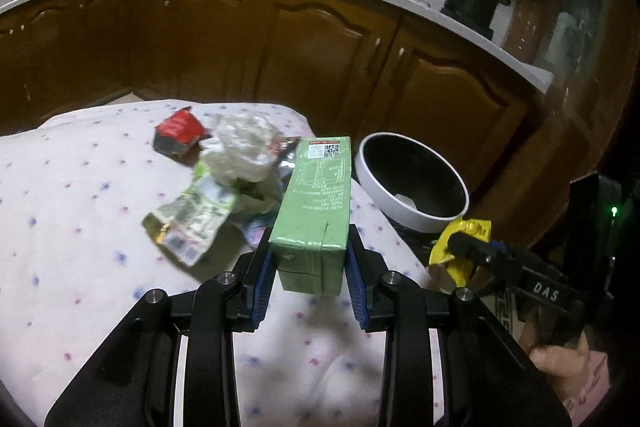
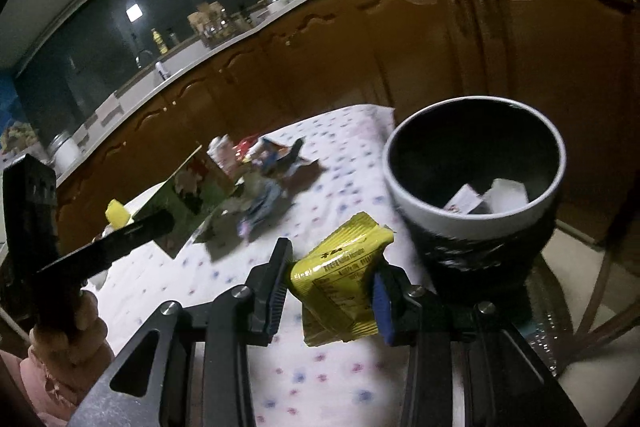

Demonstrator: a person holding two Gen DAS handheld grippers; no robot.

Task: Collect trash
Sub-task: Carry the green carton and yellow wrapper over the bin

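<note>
Low in the left wrist view, the left gripper (image 1: 308, 267) clamps a green carton (image 1: 314, 203), held off the cloth (image 1: 80, 227). In the right wrist view, low centre, the right gripper (image 2: 330, 291) pinches a yellow wrapper (image 2: 340, 279) just beside the bin (image 2: 472, 195) at right. Both pieces look ready for dropping: each must travel over the bin's rim before the jaws part. More trash (image 1: 224, 179) lies mid-frame on the cloth, with a red box (image 1: 178, 131) farther back.

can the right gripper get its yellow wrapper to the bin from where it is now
Probably yes. The right gripper is shut on the yellow wrapper, and the bin stands just ahead to its right with its mouth open. Nothing lies between them; the trash pile sits off to the left.
</note>
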